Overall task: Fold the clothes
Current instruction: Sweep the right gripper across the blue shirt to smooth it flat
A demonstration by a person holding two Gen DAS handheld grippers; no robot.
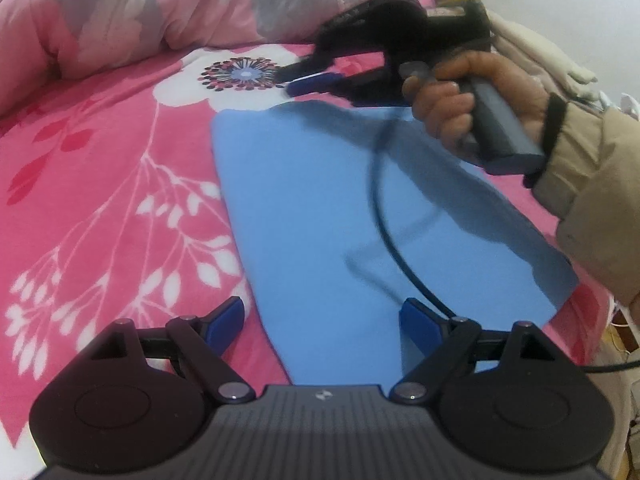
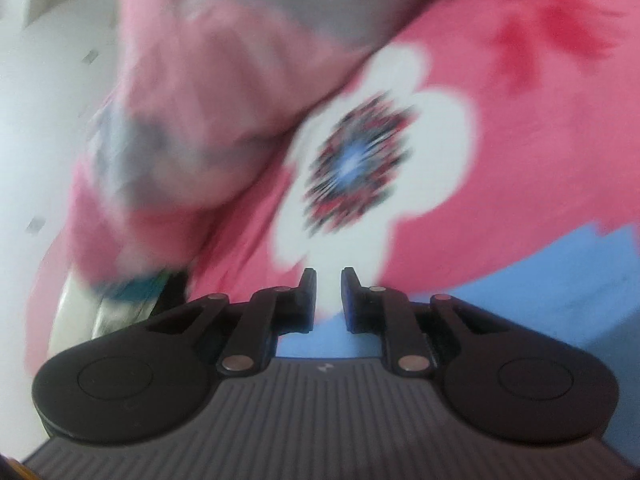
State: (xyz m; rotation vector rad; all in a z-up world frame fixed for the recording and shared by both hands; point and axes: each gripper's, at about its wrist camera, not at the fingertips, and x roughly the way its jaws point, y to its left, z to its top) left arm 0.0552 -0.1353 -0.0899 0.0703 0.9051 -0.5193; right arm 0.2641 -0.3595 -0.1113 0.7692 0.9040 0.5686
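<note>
Left wrist view: left gripper (image 1: 322, 320) jaws wide, nothing between the pads; blue cloth (image 1: 320, 208) lies flat on the pink floral bed sheet (image 1: 100, 184), its near end reaching in between these jaws. Only this view shows the hand (image 1: 472, 108) gripping the right gripper (image 1: 308, 76) above the cloth's far edge, a beige sleeve (image 1: 592, 184) and a black cable (image 1: 384, 216). Right wrist view, blurred: right gripper (image 2: 328, 280) jaws narrow, a slim gap, empty; cloth (image 2: 540, 280) under and right of them, white flower print (image 2: 440, 128) ahead. Quilt (image 2: 192, 92) at left.
</note>
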